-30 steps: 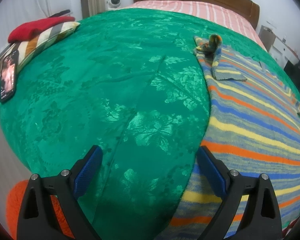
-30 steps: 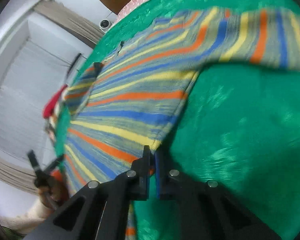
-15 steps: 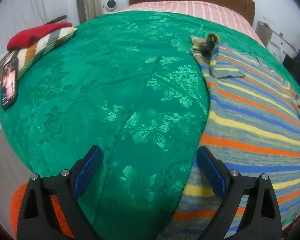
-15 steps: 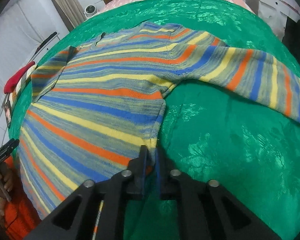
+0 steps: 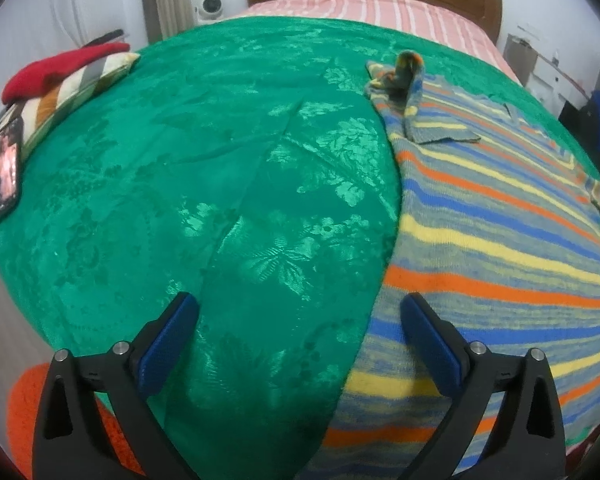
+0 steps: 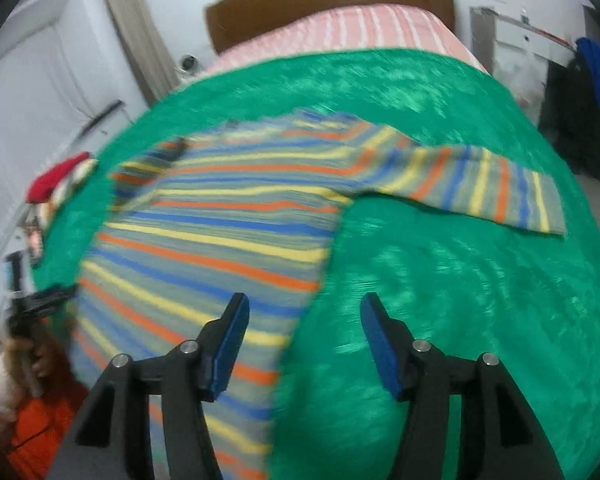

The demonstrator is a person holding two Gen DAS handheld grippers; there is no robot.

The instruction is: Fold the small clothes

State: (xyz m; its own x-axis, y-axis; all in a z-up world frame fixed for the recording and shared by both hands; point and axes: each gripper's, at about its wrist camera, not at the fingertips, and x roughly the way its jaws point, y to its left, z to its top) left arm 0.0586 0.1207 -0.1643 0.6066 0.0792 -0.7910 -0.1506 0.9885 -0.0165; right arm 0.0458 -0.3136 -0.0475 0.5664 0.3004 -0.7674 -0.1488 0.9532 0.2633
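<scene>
One striped sweater [image 6: 228, 232] lies flat on the green bedspread [image 5: 188, 184], its body spread toward the near edge, one sleeve stretched out to the right and the other bunched in a small heap at the far left shoulder [image 5: 400, 76]. The right gripper [image 6: 300, 336] hangs above the sweater's near right side seam with its jaws opening and nothing pressed between them; the left gripper [image 5: 300, 332] is spread wide over the bedspread at the sweater's left edge, also empty. The likely trouble is the bunched sleeve: folding over it would probably trap a lump and skew the fold, so it wants straightening first. A grip at the hem could also catch the slippery bedspread beneath and drag it along. Counted: one sweater, two sleeves, two grippers, one red garment [image 5: 56, 70] on one striped pillow [image 5: 72, 96], one phone [image 5: 6, 168], all at the far left.
</scene>
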